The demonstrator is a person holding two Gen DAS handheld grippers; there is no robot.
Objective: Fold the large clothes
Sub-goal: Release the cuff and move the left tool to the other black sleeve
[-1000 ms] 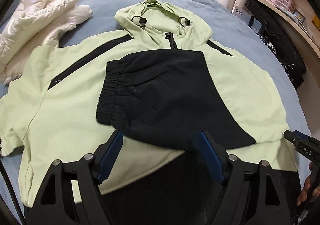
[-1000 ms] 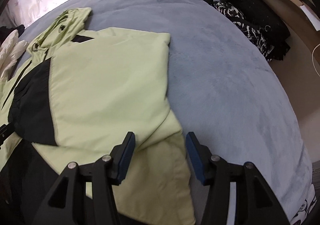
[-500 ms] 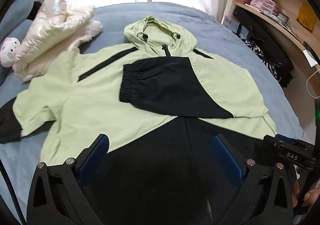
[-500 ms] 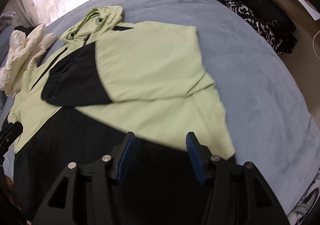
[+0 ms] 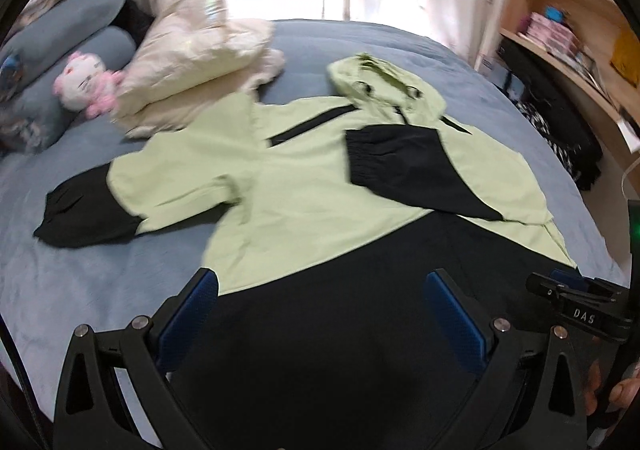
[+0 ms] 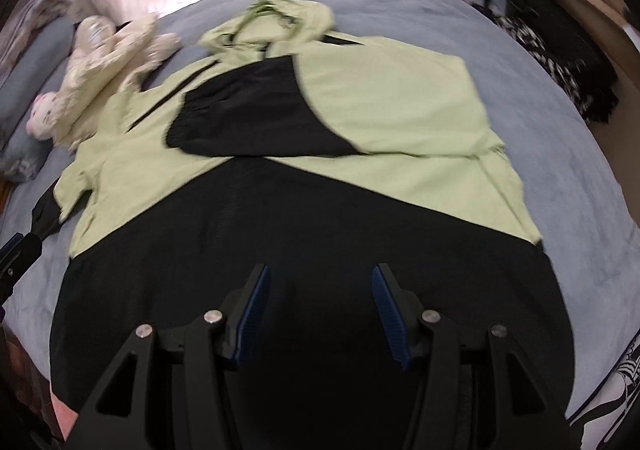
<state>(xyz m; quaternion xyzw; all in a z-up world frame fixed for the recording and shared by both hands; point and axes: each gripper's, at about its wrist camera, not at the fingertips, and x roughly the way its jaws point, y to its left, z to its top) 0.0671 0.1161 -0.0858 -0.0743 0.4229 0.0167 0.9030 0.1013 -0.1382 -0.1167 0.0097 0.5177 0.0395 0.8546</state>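
One green-and-black hooded jacket (image 5: 304,186) lay spread flat on the blue bed (image 5: 80,282), one sleeve (image 5: 404,174) folded across its chest. Only the left wrist view showed the other sleeve (image 5: 100,206) stretched out sideways, plus one pink plush toy (image 5: 86,84) beside one cream puffy coat (image 5: 188,62). The right wrist view showed the jacket's whole black hem. The left gripper (image 5: 322,306) had its fingers spread wide, empty; the right gripper (image 6: 320,304) was half open, holding nothing.

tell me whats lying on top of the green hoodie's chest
One sleeve, folded across the hoodie, lies on its chest, black cuff toward the middle. It covers part of the chest and zipper, so nothing beneath it is visible.
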